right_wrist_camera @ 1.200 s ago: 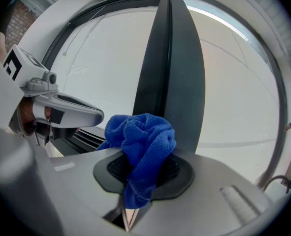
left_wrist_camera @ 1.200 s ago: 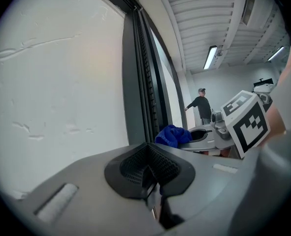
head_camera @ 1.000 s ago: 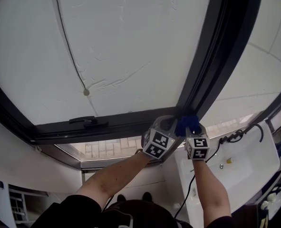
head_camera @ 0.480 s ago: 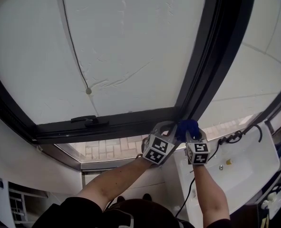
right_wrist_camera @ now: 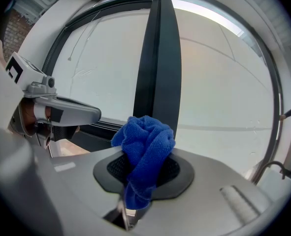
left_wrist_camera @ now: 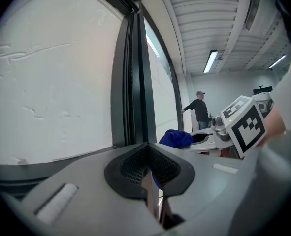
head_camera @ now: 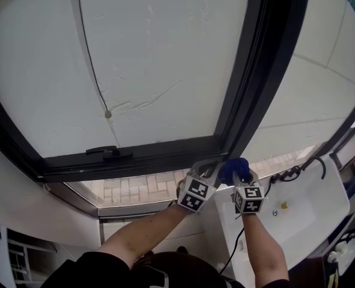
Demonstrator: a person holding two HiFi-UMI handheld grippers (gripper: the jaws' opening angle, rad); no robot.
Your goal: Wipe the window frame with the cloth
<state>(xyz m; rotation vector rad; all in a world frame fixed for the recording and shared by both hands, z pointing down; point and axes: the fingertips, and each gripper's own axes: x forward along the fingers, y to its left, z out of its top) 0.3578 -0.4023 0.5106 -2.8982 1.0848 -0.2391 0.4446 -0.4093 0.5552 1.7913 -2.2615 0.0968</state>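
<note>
Worked overhead at window frame (head_camera: 256, 71): dark upright post w/ bottom rail (head_camera: 135, 158) meeting it at a corner. Found R gripper (head_camera: 237, 174) clenched on blue cloth (head_camera: 233, 167). In right gripper view, saw cloth (right_wrist_camera: 146, 144) bunched up out of the pads, wad above jaw tips, tail hanging down between them. Noted post (right_wrist_camera: 160, 58) straight ahead of R jaws, rising just behind the wad; could not confirm contact betw. cloth and post.

Saw L gripper (head_camera: 208, 168) just left of R jaws, tips close beside cloth, by the corner. Read L gripper (left_wrist_camera: 148, 156) jaws as pressed together, nothing pinched. Had post (left_wrist_camera: 133, 82) dead ahead of them, cloth (left_wrist_camera: 175, 137) ahead and slightly right, R gripper's marker cube (left_wrist_camera: 244, 124) further right.

Logged white pane (head_camera: 153, 53) left of post, ahead of L jaws, w/ thin cord (head_camera: 87, 53) ending in a small bead (head_camera: 107, 114). Spotted latch handle (head_camera: 108, 153) on the rail, well left of both jaws. Glimpsed white basin (head_camera: 309, 203) below and right of R jaws. Picked out a person (left_wrist_camera: 200, 109) far off beyond L jaws, under a ceiling strip light (left_wrist_camera: 210, 61).
</note>
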